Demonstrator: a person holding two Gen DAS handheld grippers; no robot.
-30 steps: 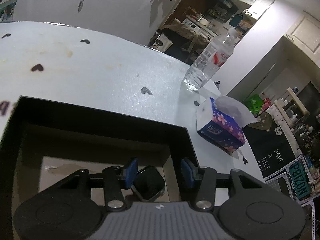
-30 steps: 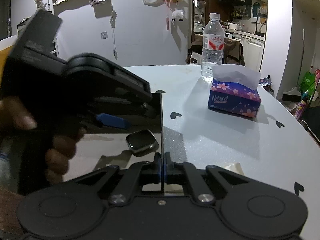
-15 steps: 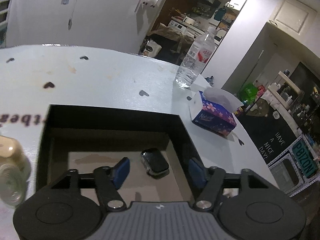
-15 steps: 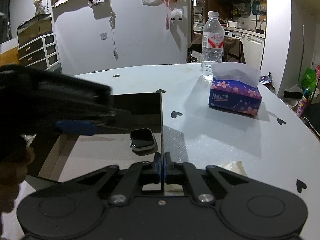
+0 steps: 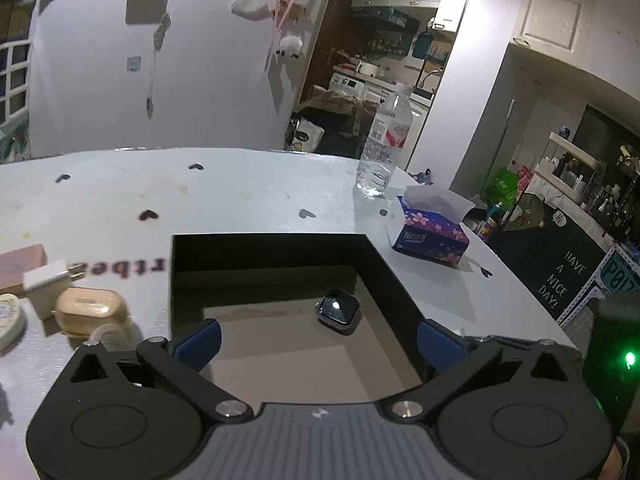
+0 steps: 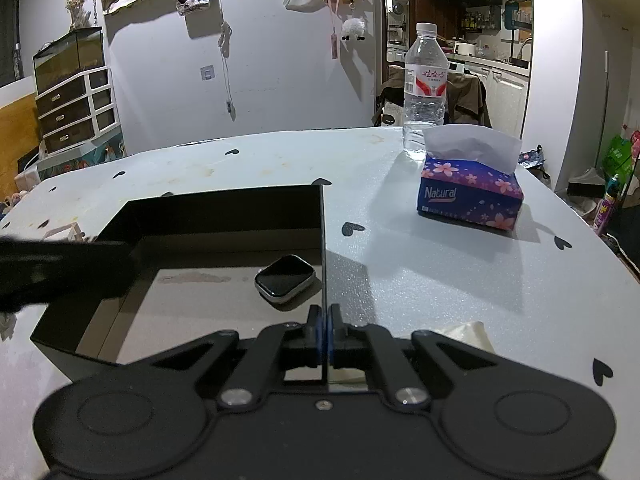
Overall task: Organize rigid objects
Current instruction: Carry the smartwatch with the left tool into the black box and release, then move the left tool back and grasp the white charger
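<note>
Here, in the left wrist view, the left gripper (image 5: 318, 338) hangs above the near part of a black open box (image 5: 272, 250), its blue-padded jaws spread wide with nothing between them. A smartwatch body (image 5: 338, 310) lies flat on the brown floor of the box, just ahead of the jaws and a little toward the right jaw, close to the box's right wall and touching neither pad. Left of the left jaw, outside the box on the white table (image 5: 248, 196), sit a tan earbud case (image 5: 90, 310), a white charger plug (image 5: 46, 280) beside it, and a brown block (image 5: 20, 266) farther back. Well ahead and right of the jaws stand a water bottle (image 5: 384, 148) and a floral tissue box (image 5: 432, 234), apart from each other.

In the right wrist view, the right gripper (image 6: 323, 330) has its jaws closed narrow on the thin right wall of the black open box (image 6: 224, 210), the wall's edge running straight ahead from between the pads. The smartwatch body (image 6: 286, 278) lies inside the box just ahead and left of the jaws, close to that wall. The left gripper (image 6: 60, 272) shows as a dark blur far to the left, over the box's left side. Ahead and right of the jaws, the tissue box (image 6: 470, 194) sits on the table (image 6: 440, 272), with the water bottle (image 6: 425, 92) upright just behind it. A crumpled pale scrap (image 6: 470, 332) lies just right of the jaws.
</note>
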